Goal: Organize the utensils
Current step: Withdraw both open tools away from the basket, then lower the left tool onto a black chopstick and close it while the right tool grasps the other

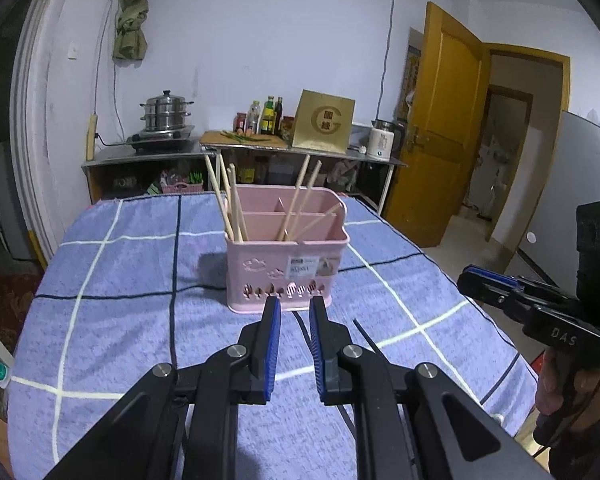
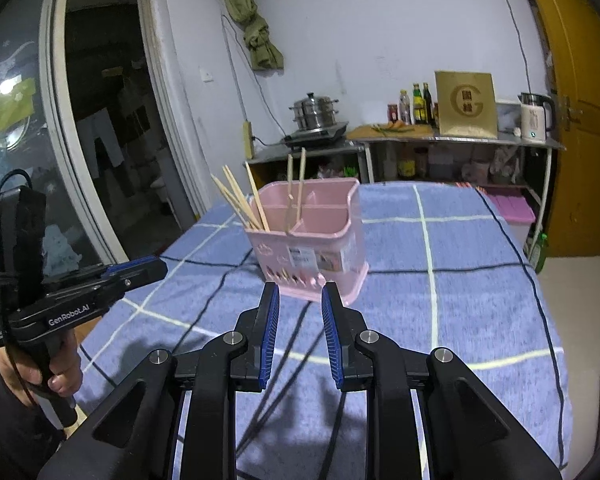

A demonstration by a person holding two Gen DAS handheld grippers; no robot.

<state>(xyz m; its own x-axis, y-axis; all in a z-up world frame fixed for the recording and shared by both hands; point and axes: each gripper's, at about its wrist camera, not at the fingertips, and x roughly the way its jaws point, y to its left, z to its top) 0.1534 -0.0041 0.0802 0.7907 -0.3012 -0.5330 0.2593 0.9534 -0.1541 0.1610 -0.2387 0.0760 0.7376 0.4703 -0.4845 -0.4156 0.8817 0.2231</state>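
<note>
A pink utensil holder (image 1: 286,256) (image 2: 312,248) with several compartments stands on a table under a blue checked cloth (image 1: 120,280). Several wooden chopsticks (image 1: 230,200) (image 2: 240,200) lean in its compartments. My left gripper (image 1: 296,304) hovers just short of the holder's front, jaws a little apart with nothing between them. My right gripper (image 2: 300,290) is also close in front of it, open and empty. A thin dark stick (image 1: 366,338) lies on the cloth by the left gripper; I cannot tell what it is. Each gripper shows at the edge of the other's view.
A metal counter along the back wall carries a steamer pot (image 1: 166,114), bottles (image 1: 266,114), a gold box (image 1: 324,124) and a white kettle (image 1: 382,140). A yellow door (image 1: 440,120) stands open at the right. A glass sliding door (image 2: 40,140) is at the left.
</note>
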